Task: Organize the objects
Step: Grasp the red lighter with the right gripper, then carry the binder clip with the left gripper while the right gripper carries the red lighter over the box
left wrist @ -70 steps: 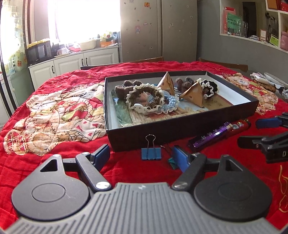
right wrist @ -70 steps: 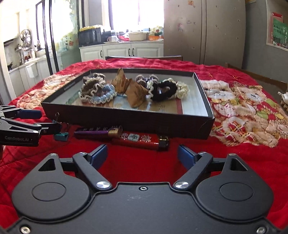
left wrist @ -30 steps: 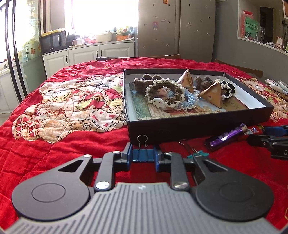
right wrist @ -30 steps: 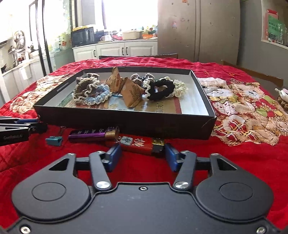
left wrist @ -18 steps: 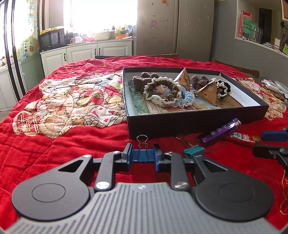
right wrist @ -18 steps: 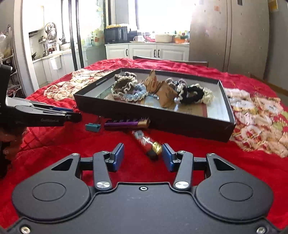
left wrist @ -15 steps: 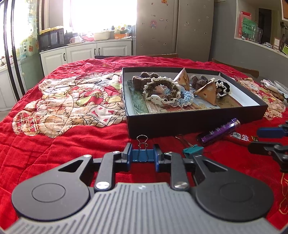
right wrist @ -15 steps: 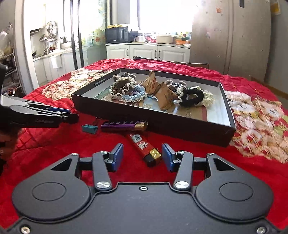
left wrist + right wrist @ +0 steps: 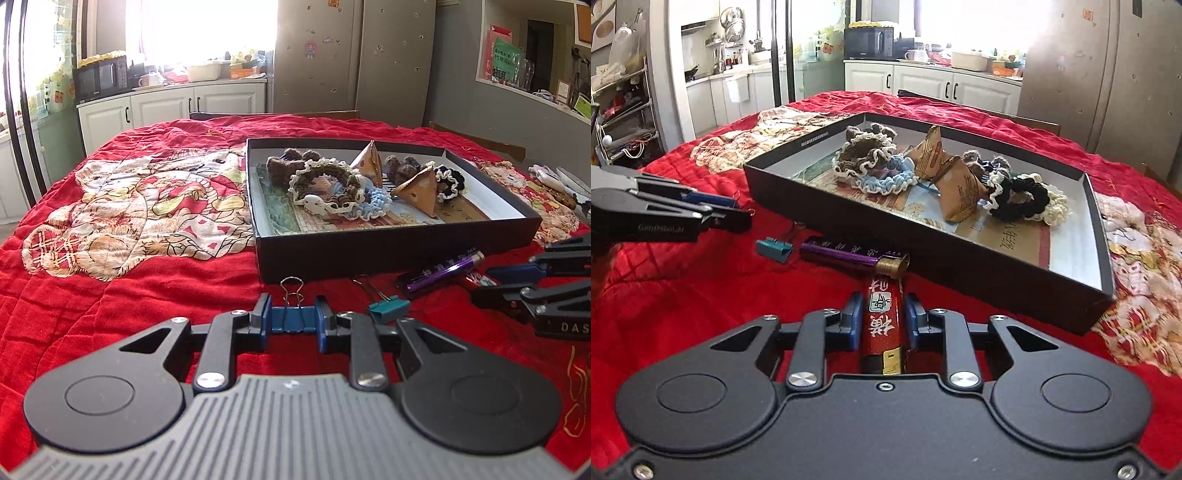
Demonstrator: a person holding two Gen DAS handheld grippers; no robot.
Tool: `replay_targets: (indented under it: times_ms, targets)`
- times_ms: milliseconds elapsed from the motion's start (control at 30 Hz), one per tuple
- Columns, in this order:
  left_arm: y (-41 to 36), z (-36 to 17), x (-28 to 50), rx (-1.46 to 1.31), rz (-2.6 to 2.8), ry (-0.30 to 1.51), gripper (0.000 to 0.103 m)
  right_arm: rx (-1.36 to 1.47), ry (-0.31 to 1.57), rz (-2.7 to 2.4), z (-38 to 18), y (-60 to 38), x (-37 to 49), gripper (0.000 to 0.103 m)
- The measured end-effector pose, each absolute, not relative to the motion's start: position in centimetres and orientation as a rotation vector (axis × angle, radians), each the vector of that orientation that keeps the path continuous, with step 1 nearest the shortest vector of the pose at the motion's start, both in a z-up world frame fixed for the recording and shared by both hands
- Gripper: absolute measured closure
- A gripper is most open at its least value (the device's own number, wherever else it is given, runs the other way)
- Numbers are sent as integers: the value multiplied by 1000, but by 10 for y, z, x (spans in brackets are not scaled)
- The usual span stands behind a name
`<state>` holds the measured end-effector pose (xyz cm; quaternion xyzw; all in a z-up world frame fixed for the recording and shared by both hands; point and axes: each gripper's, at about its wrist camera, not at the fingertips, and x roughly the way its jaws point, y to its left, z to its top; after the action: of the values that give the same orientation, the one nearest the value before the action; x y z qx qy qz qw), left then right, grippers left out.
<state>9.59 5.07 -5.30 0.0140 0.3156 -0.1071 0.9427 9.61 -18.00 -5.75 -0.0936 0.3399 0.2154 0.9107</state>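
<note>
I work over a table spread with a red quilt (image 9: 129, 291), its cream cartoon patch (image 9: 147, 206) lying at ten o'clock from my left gripper (image 9: 293, 319). That gripper is narrow, its blue pads pinching the blue clip (image 9: 291, 317), whose wire handles stand up at twelve o'clock. A teal clip (image 9: 388, 308) lies on the quilt just beside it at two o'clock, and past that a purple lighter (image 9: 443, 271) rests close to the front wall of the black box (image 9: 369, 254). The box sits at twelve to one o'clock and holds crocheted scrunchies (image 9: 332, 184) and brown paper pyramids (image 9: 417, 192) on a printed liner. My right gripper (image 9: 882, 319) is closing; the red lighter (image 9: 884, 325) lies lengthwise between its fingers with the pads against its sides, its gold end toward the camera and its far end touching the purple lighter's gold cap. In the right view the box runs from eleven to two o'clock and the left gripper reaches in at nine o'clock. Around the table, white kitchen cabinets (image 9: 166, 107) stand beneath a bright window, with a black microwave (image 9: 99, 79) on the counter, a grey fridge (image 9: 354, 59) dotted with magnets at twelve o'clock, and a wall shelf (image 9: 535, 81) at two o'clock.
</note>
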Motion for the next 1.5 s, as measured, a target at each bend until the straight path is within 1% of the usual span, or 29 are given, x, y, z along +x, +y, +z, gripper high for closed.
replay_targets:
  times_ms: [100, 433, 833, 1200, 1500]
  targets:
    - [50, -49, 94, 25, -230, 636, 76, -164, 702, 443, -54, -184, 88, 80]
    - [39, -25, 82, 30, -274, 580, 76, -69, 608, 431, -20, -206, 68, 80]
    - [27, 0, 102, 37, -285, 524, 76, 31, 563, 390, -2, -223, 95, 80]
    - [15, -1, 149, 25, -246, 532, 76, 80, 551, 257, -7, -234, 143, 80]
    - [10, -13, 178, 16, -210, 527, 76, 114, 556, 161, -22, -245, 172, 80]
